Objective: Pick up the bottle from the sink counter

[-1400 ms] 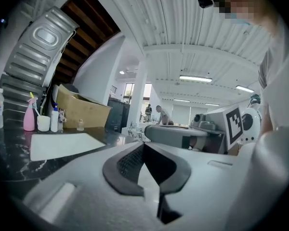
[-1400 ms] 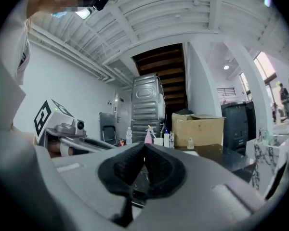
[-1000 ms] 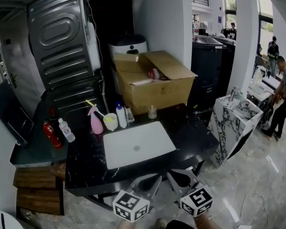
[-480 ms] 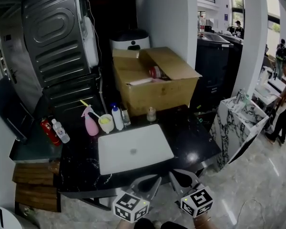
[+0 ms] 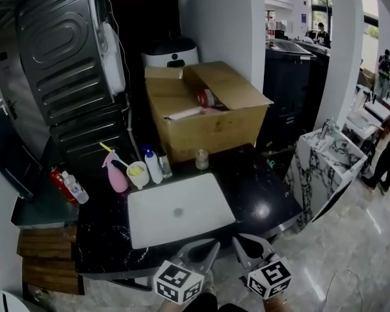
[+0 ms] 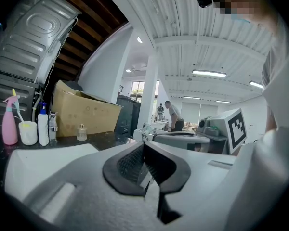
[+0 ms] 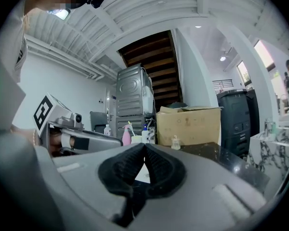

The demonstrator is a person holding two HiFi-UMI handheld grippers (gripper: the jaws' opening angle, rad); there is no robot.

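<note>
On the black sink counter [image 5: 260,197], behind the white basin [image 5: 175,210], stand a pink spray bottle [image 5: 116,174], a white cup [image 5: 137,173], a white bottle with a blue cap [image 5: 153,165], a small clear bottle [image 5: 165,166] and a small glass bottle [image 5: 201,159]. The left gripper view shows the white bottle [image 6: 43,126] and the pink sprayer [image 6: 9,127] far ahead. My left gripper [image 5: 207,249] and right gripper [image 5: 246,244] hang side by side at the counter's near edge, both shut and empty, well short of the bottles.
An open cardboard box [image 5: 205,109] stands behind the bottles. A clear water bottle [image 5: 73,188] and a red canister [image 5: 58,179] sit on the lower surface at the left. A marbled stand [image 5: 328,158] and people are at the right.
Both grippers have come forward to the counter's near edge, and the sink and bottles now sit lower and nearer in the head view. Jaws stayed shut.
</note>
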